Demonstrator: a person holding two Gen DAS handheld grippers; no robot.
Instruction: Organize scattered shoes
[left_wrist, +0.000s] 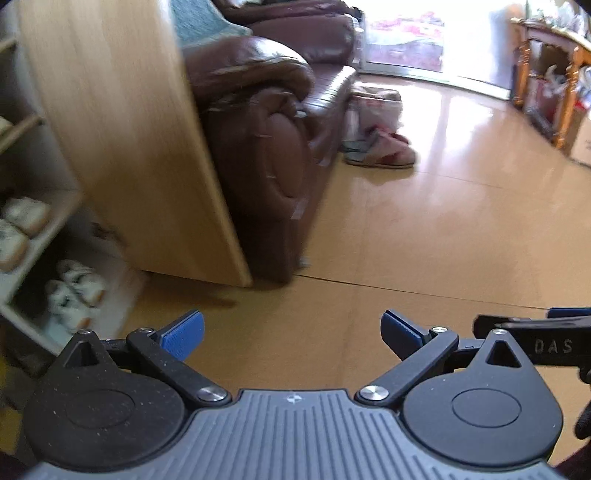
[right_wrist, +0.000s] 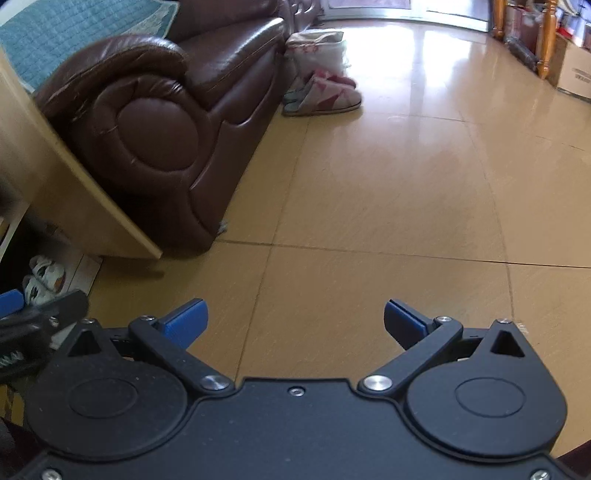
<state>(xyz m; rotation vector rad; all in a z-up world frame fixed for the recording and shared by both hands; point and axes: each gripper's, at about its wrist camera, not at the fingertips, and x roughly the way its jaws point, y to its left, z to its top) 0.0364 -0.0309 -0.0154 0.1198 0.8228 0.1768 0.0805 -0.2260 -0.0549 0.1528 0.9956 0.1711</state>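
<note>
Both tools empty: left gripper (left_wrist: 291, 334) and right gripper (right_wrist: 295, 323) gape wide above bare floor. The slippers (right_wrist: 325, 96) lie by the sofa (right_wrist: 155, 140)'s far front corner; the shoe rack (left_wrist: 33, 206) stands against its near side, apparently holding white pairs, though blurred. Between shoes, I'd say; next, cross to those slippers.

Left wrist view is pretty smeared on my side: the shoe rack (left_wrist: 22, 229) runs off the left edge and the pale shoes (left_wrist: 74, 291) on it are just blurry blobs, can't tell how many pairs. The pink slippers (left_wrist: 384, 151) by the sofa (left_wrist: 266, 158) are too soft to read, one half hidden behind the other. My right hand-held gripper (left_wrist: 532, 332) only pokes in at the frame's right edge.
</note>
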